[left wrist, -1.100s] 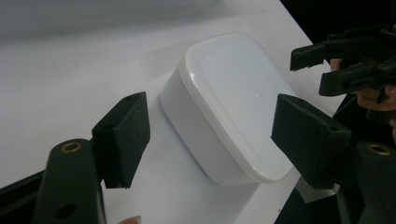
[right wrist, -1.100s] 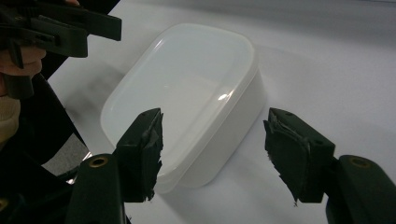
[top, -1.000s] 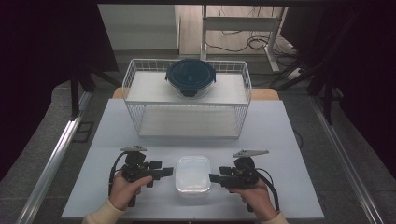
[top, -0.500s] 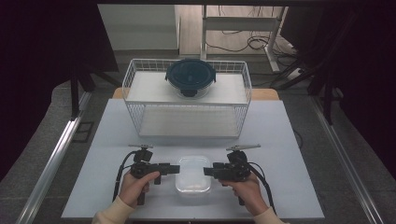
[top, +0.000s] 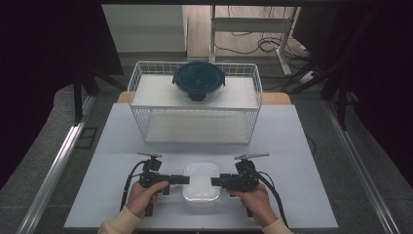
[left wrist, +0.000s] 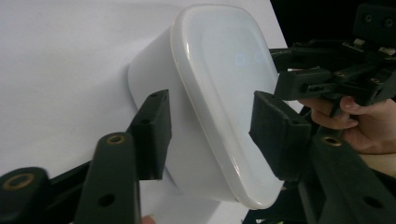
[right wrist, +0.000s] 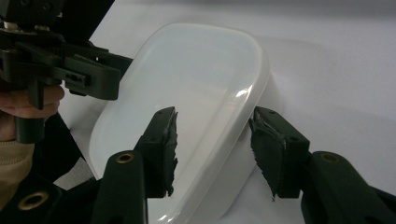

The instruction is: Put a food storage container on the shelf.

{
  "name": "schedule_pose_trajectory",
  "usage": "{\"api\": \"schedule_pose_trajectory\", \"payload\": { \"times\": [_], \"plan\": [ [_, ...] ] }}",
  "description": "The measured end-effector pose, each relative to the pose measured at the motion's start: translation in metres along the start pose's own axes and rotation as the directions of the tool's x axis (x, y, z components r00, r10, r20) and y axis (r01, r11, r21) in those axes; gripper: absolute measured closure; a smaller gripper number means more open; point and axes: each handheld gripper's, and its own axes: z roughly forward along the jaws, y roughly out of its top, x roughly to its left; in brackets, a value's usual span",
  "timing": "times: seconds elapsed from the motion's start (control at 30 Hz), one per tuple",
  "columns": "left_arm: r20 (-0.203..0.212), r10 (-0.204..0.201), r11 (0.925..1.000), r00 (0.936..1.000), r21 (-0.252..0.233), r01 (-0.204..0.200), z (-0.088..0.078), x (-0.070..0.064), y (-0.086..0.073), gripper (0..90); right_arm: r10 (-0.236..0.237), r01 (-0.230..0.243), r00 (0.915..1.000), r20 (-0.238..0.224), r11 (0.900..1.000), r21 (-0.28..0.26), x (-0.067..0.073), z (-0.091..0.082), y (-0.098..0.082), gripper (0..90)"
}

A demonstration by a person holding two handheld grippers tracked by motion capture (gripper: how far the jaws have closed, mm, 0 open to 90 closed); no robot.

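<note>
Smooth, milky-white plastic container (top: 202,181) with rounded corners and a fitted lid sits at lower centre on the white table (top: 302,146). Left gripper (top: 184,180) and right gripper (top: 215,181) both gape open, jaws straddling its opposite edges. Behind: white wire basket (top: 146,122), round dark-lidded container (top: 198,80) on top.

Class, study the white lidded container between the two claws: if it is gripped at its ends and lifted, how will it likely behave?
The white container looks like smooth, glossy plastic, so it may slip in the left claw and right claw, both open astride its rim. Its rigid-looking walls should hold shape. It is probably light; the cloudy lid hides any contents. Low and flat-bottomed, it seems unlikely to tip.
</note>
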Motion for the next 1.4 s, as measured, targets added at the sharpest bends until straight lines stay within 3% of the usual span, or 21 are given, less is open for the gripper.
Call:
{"api": "schedule_pose_trajectory", "payload": {
  "times": [0.13,0.3,0.43,0.7,1.0,1.1,1.4],
  "plan": [
    [-0.008,-0.014,0.9999,0.9999,0.008,0.014,0.001,-0.001,-0.001,56.5,0.044,-0.044,0.9988,-0.019,0.999,-0.007,-0.003,-0.002,-0.001,58.3],
    [0.022,-0.043,0.9990,0.9989,-0.013,0.043,-0.004,0.001,-0.003,65.0,0.105,-0.105,0.9929,-0.056,0.994,-0.011,-0.008,-0.007,-0.002,65.0],
    [0.011,-0.024,0.9993,0.9997,-0.028,0.024,-0.008,-0.005,-0.005,69.4,0.118,-0.120,0.9899,-0.079,0.993,-0.018,-0.007,-0.011,-0.004,68.9],
    [0.027,0.005,0.9992,0.9996,-0.039,-0.004,-0.014,-0.011,-0.006,75.2,0.092,-0.096,0.9924,-0.081,0.995,-0.038,-0.004,-0.019,-0.006,73.1],
    [0.007,0.048,0.9975,0.9988,-0.054,-0.047,-0.020,-0.018,-0.006,80.0,0.057,-0.063,0.9949,-0.083,0.996,-0.064,0.003,-0.027,-0.006,78.3],
    [-0.018,0.079,0.9952,0.9967,-0.056,-0.080,-0.022,-0.023,-0.006,79.7,0.039,-0.045,0.9965,-0.073,0.996,-0.071,0.005,-0.028,-0.005,79.1],
    [-0.023,0.127,0.9882,0.9916,-0.082,-0.129,-0.031,-0.032,-0.004,79.4,-0.023,0.015,0.9974,-0.069,0.994,-0.107,0.014,-0.034,-0.001,79.4]
  ]
}}
